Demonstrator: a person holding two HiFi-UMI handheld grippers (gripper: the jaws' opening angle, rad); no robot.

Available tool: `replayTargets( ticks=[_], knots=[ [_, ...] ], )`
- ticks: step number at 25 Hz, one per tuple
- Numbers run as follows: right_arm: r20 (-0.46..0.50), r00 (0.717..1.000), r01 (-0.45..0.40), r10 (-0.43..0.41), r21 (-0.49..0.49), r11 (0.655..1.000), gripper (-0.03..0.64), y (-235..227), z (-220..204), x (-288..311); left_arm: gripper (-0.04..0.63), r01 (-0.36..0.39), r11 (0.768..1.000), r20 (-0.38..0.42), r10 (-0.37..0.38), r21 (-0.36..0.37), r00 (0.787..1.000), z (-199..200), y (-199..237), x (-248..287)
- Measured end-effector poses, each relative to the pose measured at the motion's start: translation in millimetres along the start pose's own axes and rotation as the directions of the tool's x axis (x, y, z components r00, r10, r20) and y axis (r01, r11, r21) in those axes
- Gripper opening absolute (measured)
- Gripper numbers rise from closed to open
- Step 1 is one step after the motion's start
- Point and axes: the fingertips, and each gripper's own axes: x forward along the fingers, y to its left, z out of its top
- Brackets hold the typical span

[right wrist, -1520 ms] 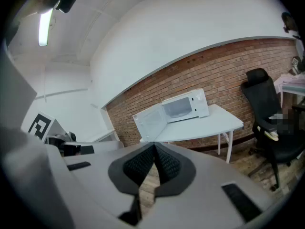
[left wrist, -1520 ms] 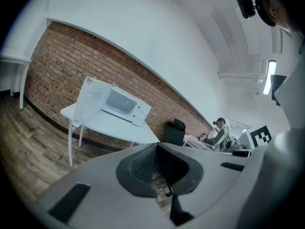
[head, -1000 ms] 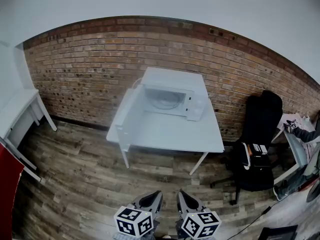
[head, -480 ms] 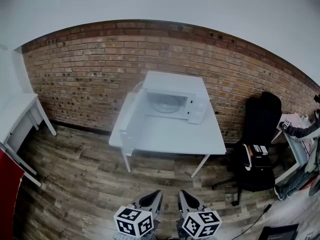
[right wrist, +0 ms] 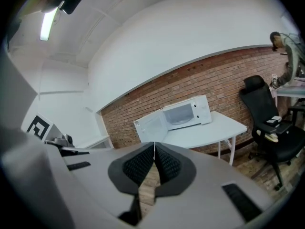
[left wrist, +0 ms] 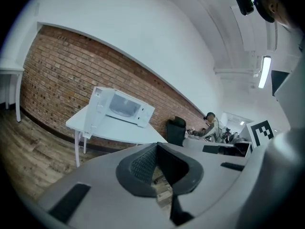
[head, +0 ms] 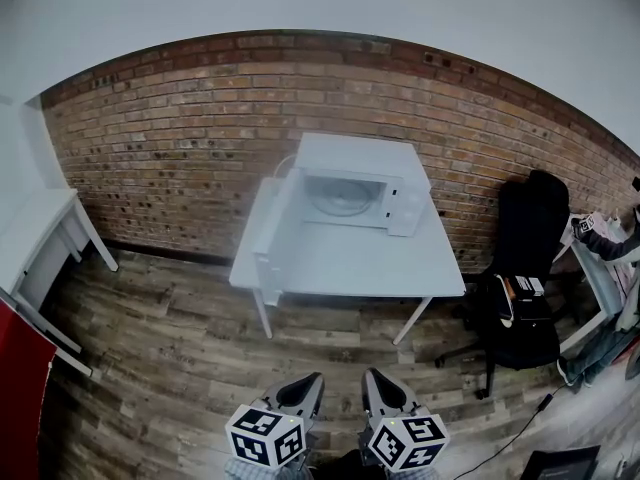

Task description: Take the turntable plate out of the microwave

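The left gripper [head: 305, 386] and right gripper [head: 378, 386] are held low, side by side, pointing toward the table [head: 350, 268] and well short of it. Both have their jaws closed on nothing. The plate [head: 338, 204] lies inside the microwave [head: 362, 155] (door swung open).

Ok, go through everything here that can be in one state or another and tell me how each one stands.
microwave door: swung wide open to the left.
turntable plate: lying inside the microwave, not yet taken out.
left hand-held gripper: shut, nothing between its jaws, well short of the table.
right hand-held gripper: shut, nothing between its jaws, also short of the table.
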Motion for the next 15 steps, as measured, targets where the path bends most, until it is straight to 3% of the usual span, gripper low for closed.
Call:
replayTargets(
  ticks=[8,15],
  knots=[
    [0.05,0.999,0.001,0.0,-0.024,1.0,0.018,-18,7,19,0.009,-0.046,0.999,0.014,0.046,-0.008,0.999,4,28,17],
    [0.033,0.999,-0.014,0.014,-0.018,1.0,0.018,-62,25,78,0.009,-0.057,0.998,0.006,0.057,-0.007,0.998,22,46,82]
  ],
)
